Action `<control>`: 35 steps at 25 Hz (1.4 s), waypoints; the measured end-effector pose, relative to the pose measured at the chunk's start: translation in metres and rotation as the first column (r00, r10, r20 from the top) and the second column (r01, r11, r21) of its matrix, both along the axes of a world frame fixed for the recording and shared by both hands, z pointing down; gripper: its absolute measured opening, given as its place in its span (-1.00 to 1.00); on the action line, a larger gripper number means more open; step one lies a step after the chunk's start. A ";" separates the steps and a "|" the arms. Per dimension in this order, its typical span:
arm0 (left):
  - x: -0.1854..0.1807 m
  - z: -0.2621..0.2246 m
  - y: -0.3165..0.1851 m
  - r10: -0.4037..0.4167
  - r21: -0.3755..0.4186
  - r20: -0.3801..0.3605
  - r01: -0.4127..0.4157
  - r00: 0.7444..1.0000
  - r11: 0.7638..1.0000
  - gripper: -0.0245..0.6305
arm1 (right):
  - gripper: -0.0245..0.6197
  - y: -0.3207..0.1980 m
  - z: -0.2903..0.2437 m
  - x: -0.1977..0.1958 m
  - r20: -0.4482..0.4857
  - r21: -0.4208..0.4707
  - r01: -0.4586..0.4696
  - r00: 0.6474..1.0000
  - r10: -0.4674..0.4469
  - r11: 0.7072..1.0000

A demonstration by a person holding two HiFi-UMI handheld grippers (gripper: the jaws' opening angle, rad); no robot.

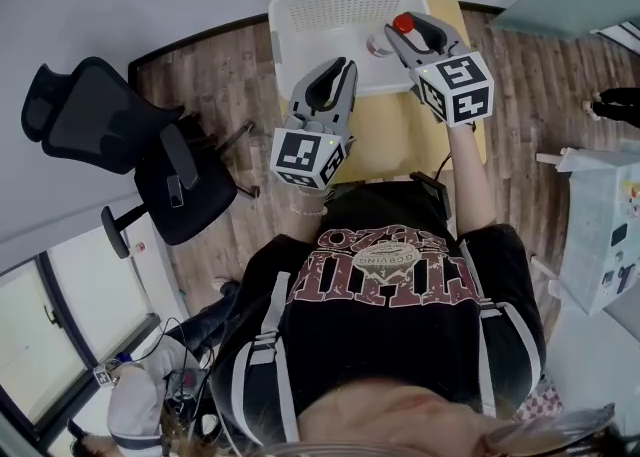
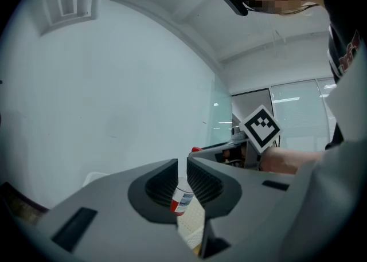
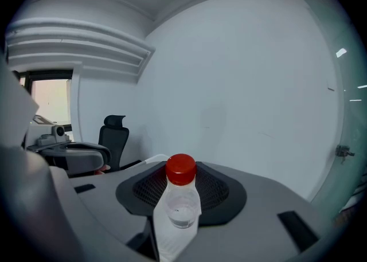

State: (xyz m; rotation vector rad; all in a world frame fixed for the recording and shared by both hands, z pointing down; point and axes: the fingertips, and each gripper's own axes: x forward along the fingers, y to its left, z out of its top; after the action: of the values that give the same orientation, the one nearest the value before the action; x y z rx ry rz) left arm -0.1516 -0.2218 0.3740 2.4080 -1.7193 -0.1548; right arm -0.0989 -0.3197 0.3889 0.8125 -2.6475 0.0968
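My right gripper [image 1: 402, 33] is shut on a clear plastic bottle [image 1: 382, 45] with a red cap [image 1: 403, 23], held over the white slotted tray [image 1: 330, 10]. In the right gripper view the bottle [image 3: 179, 209] stands upright between the jaws, cap [image 3: 181, 169] on top. My left gripper [image 1: 343, 67] hovers at the tray's near edge, left of the bottle. Its jaws stand almost together with nothing between them. In the left gripper view, the slit of the left gripper [image 2: 182, 166] shows the bottle's labelled body [image 2: 183, 198] beyond, and the right gripper's marker cube [image 2: 261, 129] shows further right.
The tray sits at the far end of a small wooden table [image 1: 400, 135] against a pale wall. A black office chair [image 1: 130, 145] stands to the left on the wood floor. A white cabinet [image 1: 600, 235] stands to the right.
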 end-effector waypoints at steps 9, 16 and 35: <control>0.016 -0.007 0.012 0.018 0.017 0.006 -0.018 1.000 1.000 -0.68 | -0.41 0.034 -0.047 0.039 0.039 0.049 -0.010 0.999 0.008 0.999; 0.027 -0.002 0.016 0.035 0.014 0.002 -0.035 0.999 0.999 -0.68 | -0.41 0.057 -0.058 0.071 0.039 0.073 -0.042 0.998 0.040 0.996; 0.076 0.012 0.012 0.065 -0.016 -0.001 -0.065 0.998 0.998 -0.68 | -0.41 0.092 -0.075 0.142 0.120 0.074 -0.095 0.989 0.086 0.993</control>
State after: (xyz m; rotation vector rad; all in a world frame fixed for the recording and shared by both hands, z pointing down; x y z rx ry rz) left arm -0.0759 -0.2097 0.3863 2.4491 -1.6332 -0.1324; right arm 0.0431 -0.2274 0.3138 0.9814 -2.7384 0.0651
